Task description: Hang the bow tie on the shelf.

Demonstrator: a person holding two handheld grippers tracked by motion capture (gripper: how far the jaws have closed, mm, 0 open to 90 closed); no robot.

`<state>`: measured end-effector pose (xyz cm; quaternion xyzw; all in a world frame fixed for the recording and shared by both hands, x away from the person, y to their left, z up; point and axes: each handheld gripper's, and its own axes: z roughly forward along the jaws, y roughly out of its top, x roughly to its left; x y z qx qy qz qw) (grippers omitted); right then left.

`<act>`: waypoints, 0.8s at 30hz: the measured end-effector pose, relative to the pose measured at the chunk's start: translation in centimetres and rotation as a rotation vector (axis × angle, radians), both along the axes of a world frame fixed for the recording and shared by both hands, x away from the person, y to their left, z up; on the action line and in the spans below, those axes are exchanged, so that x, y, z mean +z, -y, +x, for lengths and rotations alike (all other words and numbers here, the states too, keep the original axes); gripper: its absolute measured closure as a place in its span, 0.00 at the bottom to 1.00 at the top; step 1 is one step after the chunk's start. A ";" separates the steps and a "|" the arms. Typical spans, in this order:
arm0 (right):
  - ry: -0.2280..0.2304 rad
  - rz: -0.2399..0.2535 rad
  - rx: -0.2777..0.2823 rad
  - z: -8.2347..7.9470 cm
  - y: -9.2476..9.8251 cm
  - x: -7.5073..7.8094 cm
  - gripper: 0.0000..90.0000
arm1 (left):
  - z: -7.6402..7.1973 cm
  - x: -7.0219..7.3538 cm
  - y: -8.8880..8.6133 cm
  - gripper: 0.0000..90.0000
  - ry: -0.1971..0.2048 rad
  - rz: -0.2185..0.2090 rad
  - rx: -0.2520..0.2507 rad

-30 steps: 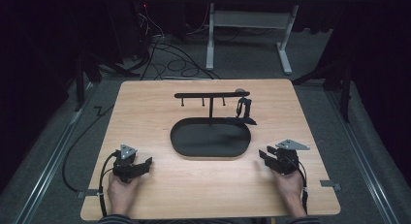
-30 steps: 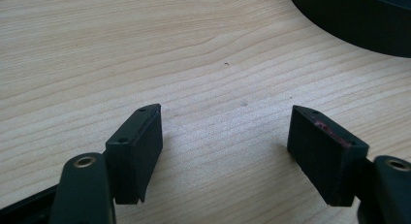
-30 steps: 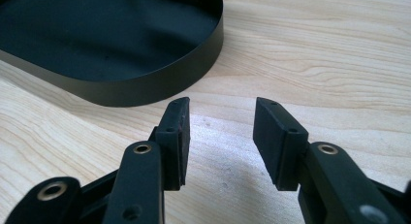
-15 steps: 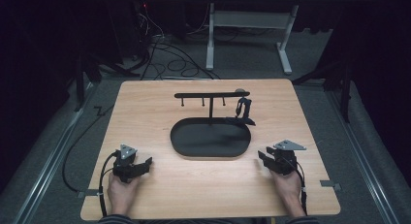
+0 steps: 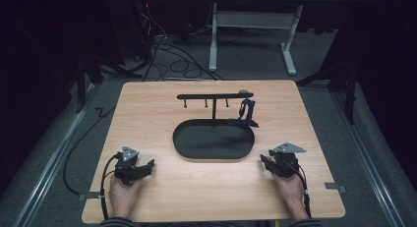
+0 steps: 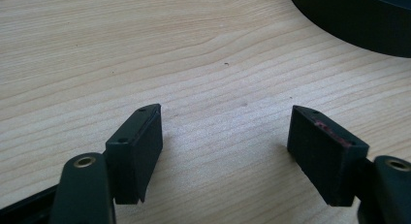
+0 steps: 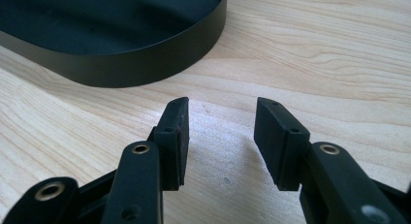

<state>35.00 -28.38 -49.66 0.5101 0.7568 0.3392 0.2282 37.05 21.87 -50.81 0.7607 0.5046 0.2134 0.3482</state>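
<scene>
high view: i find the black oval tray (image 5: pixel 196 151) at the table's (image 5: pixel 147 104) centre, long axis running left to right, with a t-shaped hook stand (image 5: pixel 215 96) rising from its far rim. a small dark item (image 5: pixel 245 111) hangs at the stand's right end; i cannot make out what it is. the right gripper (image 5: pixel 268 163) rests just beside the tray's right end and is the nearer tool; the left gripper (image 5: pixel 142 169) lies further off, near the tray's left end.

left gripper view: jaws spread wide over bare wood, nothing between them; tray edge (image 6: pixel 349 20) cut off at the upper right.

right gripper view: jaws apart, empty; tray wall (image 7: pixel 145 64) ahead and to the left. the stand is out of frame here.
</scene>
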 end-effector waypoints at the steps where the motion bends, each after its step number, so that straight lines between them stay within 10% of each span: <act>1: 0.000 0.000 0.000 0.0 0.0 0.0 0.65 | 0.0 0.0 0.0 0.32 0.000 0.000 0.000; 24: -0.015 -0.023 0.032 0.2 -0.6 -0.5 0.50 | 0.0 0.0 0.1 0.32 0.002 0.004 -0.002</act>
